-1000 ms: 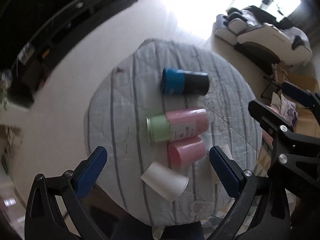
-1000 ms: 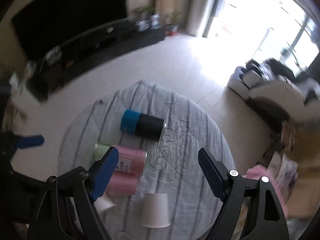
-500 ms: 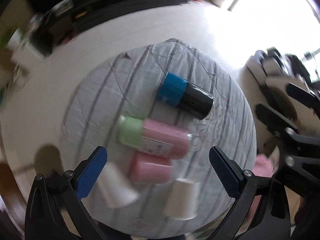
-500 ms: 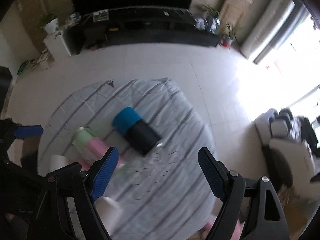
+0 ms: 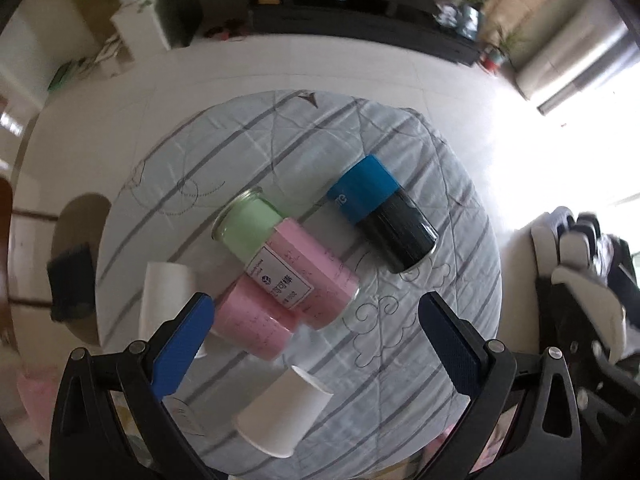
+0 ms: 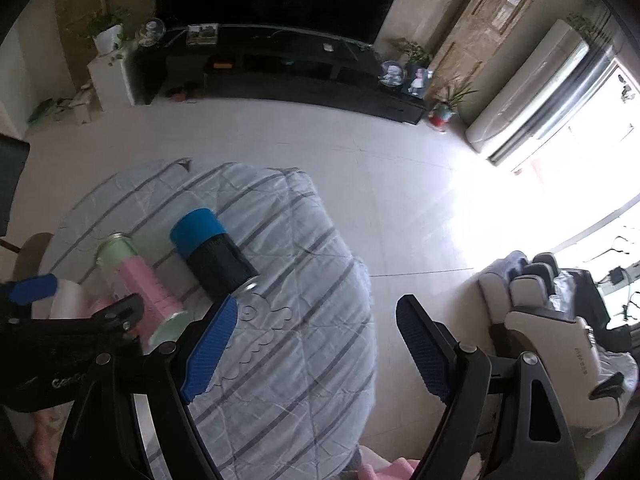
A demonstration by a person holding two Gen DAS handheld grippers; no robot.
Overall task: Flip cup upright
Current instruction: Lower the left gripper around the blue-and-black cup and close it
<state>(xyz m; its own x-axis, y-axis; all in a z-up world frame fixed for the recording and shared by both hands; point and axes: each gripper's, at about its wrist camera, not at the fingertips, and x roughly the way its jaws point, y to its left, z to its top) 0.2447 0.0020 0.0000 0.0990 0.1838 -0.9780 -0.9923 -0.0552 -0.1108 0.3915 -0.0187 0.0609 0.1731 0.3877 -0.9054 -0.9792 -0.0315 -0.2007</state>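
Several cups lie on their sides on a round table with a striped grey cloth (image 5: 400, 360). A white paper cup (image 5: 282, 412) lies nearest, between my left gripper's fingers. A second white cup (image 5: 164, 296) lies at the left. A pink cup (image 5: 256, 320), a pink-and-green bottle (image 5: 288, 264) and a blue-and-black tumbler (image 5: 380, 212) lie in the middle. My left gripper (image 5: 316, 344) is open and empty above the table's near edge. My right gripper (image 6: 316, 340) is open and empty above the table's right part, with the tumbler (image 6: 212, 252) to its left.
The table's cloth (image 6: 300, 360) ends near the right gripper, with white floor (image 6: 400, 208) beyond. A dark TV cabinet (image 6: 280, 76) stands at the far wall. A massage chair (image 6: 560, 320) stands to the right. A brown chair (image 5: 80, 240) is at the table's left.
Both grippers have swung round to the left, so the cups and table have turned in view. The jaws have stayed open. The cups have not moved on the cloth.
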